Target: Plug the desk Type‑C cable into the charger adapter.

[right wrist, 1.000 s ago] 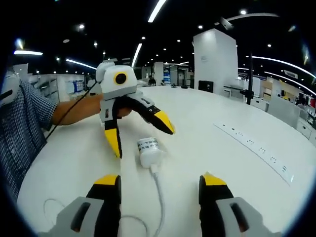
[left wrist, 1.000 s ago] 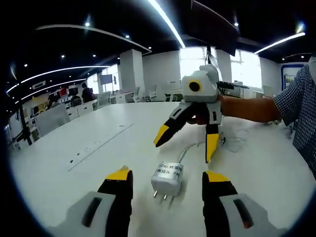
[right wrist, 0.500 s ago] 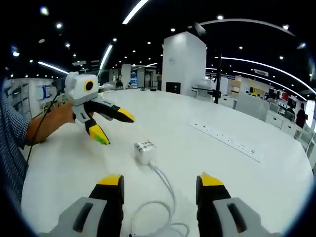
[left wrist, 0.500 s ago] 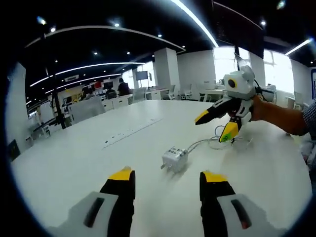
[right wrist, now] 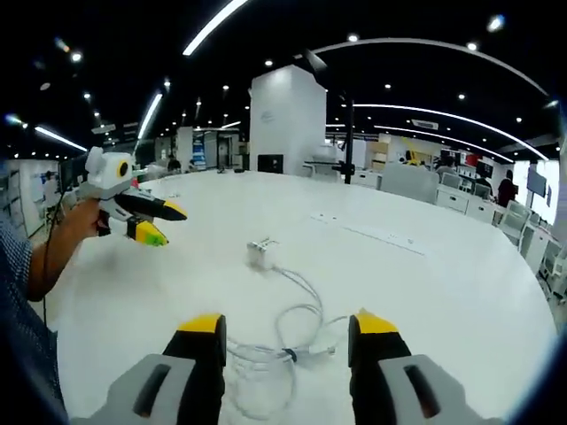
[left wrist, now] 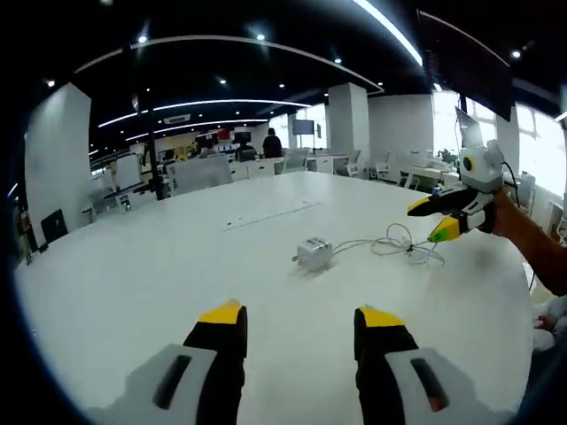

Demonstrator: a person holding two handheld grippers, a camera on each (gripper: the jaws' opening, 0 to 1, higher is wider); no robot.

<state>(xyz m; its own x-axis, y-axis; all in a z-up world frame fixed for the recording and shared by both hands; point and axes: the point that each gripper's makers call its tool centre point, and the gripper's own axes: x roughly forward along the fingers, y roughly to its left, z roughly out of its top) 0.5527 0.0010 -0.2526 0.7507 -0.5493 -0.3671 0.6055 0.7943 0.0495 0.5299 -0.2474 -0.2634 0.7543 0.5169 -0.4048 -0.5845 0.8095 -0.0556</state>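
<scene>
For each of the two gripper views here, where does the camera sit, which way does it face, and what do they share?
Left gripper view: rides on the left gripper, looking across the white table at the charger adapter and cable; a forearm holds the right gripper.
Right gripper view: rides on the right gripper, facing the cable's coil, with the left gripper hand-held beyond.
Shared: table, adapter, cable, both grippers; the cameras look from opposite sides.
</scene>
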